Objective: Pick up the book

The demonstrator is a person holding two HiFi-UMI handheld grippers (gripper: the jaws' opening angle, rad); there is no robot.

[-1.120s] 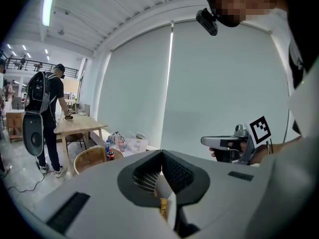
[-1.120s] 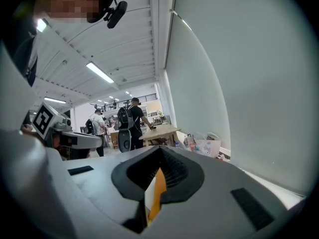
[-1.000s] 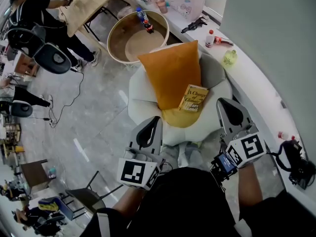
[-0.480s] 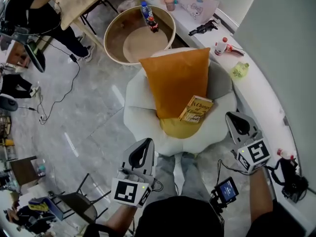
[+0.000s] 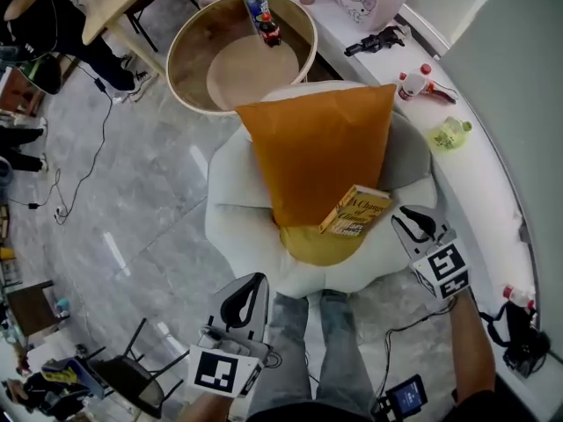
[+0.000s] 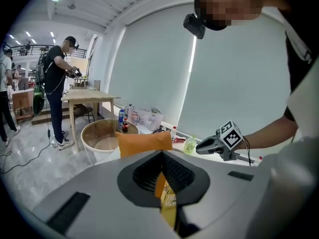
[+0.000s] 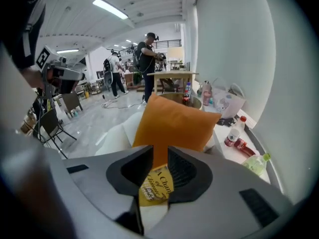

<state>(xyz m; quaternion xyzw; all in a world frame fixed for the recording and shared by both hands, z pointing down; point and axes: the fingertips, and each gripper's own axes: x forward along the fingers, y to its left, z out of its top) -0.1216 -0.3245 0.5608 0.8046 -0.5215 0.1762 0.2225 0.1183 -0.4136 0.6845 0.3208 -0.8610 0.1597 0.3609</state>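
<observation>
A yellow book [image 5: 356, 211] leans against an orange pillow [image 5: 317, 148] on a white round seat [image 5: 233, 222]. My right gripper [image 5: 403, 221] hovers just right of the book, apart from it. Its jaws are opening and nothing is between them. In the right gripper view the book [image 7: 157, 185] and pillow [image 7: 174, 123] show through the gap of that gripper [image 7: 159, 156]. My left gripper [image 5: 251, 281] hangs in front of the seat, lower left of the book, its tips together. The left gripper view shows only a sliver of book [image 6: 167, 195] past them.
A round wooden tub table [image 5: 189, 38] with bottles [image 5: 259, 11] stands behind the seat. A white counter [image 5: 479, 183] curves along the right, carrying a red bottle [image 5: 422, 82], a green bottle [image 5: 449, 134] and a black tool [image 5: 378, 38]. The person's legs [image 5: 303, 341] are below.
Both grippers have sunk and slid toward the bottom of the head view. The right gripper now sits close beside the book.
</observation>
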